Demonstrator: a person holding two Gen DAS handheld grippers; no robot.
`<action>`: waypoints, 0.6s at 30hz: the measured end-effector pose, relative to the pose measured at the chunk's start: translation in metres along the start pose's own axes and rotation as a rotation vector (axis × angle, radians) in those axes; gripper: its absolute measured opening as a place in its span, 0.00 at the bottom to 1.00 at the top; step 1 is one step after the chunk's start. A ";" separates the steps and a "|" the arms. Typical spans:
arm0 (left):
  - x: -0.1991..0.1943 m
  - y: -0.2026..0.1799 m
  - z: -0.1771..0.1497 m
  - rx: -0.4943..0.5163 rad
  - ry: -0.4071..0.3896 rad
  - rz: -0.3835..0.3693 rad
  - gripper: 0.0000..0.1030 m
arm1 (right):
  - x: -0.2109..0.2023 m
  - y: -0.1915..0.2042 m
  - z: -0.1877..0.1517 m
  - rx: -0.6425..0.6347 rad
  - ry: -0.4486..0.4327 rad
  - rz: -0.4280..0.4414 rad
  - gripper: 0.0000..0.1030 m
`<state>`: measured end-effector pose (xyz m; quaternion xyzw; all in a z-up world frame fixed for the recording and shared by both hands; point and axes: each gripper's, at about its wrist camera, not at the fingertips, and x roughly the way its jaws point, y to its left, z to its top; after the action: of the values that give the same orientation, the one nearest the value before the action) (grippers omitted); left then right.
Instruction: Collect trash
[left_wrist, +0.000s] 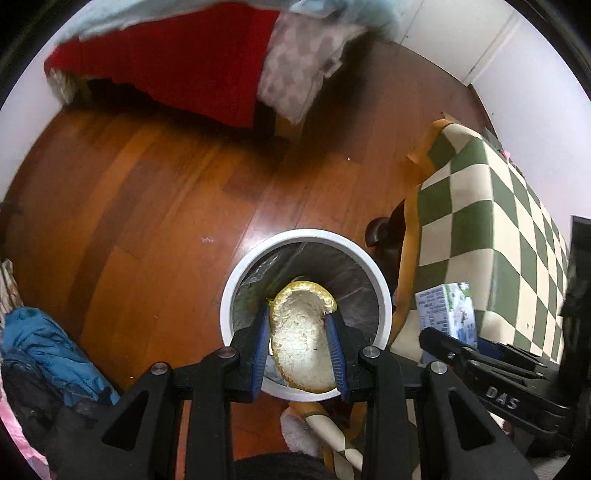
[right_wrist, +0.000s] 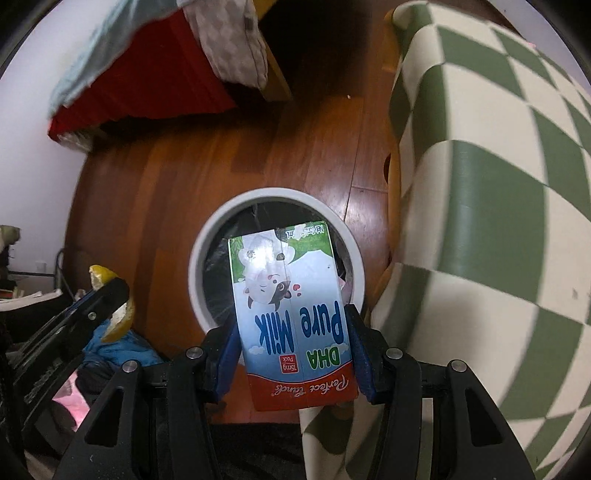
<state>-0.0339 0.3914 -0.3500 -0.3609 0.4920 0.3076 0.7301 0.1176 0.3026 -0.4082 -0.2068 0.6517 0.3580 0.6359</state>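
Observation:
My left gripper (left_wrist: 300, 325) is shut on a large piece of pomelo peel (left_wrist: 303, 339), yellow rind with white pith, held right above the open white trash bin (left_wrist: 236, 280) with a dark liner. My right gripper (right_wrist: 291, 332) is shut on a blue and white "DHA Pure Milk" carton (right_wrist: 291, 317), held above the same bin (right_wrist: 199, 258). The carton also shows at the right of the left wrist view (left_wrist: 445, 310). The peel and left gripper show at the left of the right wrist view (right_wrist: 118, 314).
The bin stands on a wooden floor (left_wrist: 166, 206). A green and cream checkered cloth (left_wrist: 491, 236) covers furniture right beside the bin. A bed with a red skirt (left_wrist: 177, 62) is further off. Blue clothes (left_wrist: 48, 343) lie on the left.

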 end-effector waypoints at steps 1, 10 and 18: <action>0.004 0.004 0.001 -0.005 0.011 -0.017 0.26 | 0.005 0.003 0.003 -0.007 0.008 -0.007 0.52; 0.009 0.018 0.007 -0.006 0.034 0.014 0.72 | 0.021 0.014 0.022 -0.026 0.049 -0.031 0.56; -0.016 0.029 0.002 0.007 -0.011 0.090 1.00 | -0.015 0.019 0.015 -0.054 0.009 -0.044 0.81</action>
<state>-0.0619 0.4077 -0.3408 -0.3341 0.5047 0.3403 0.7196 0.1152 0.3230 -0.3883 -0.2399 0.6399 0.3604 0.6349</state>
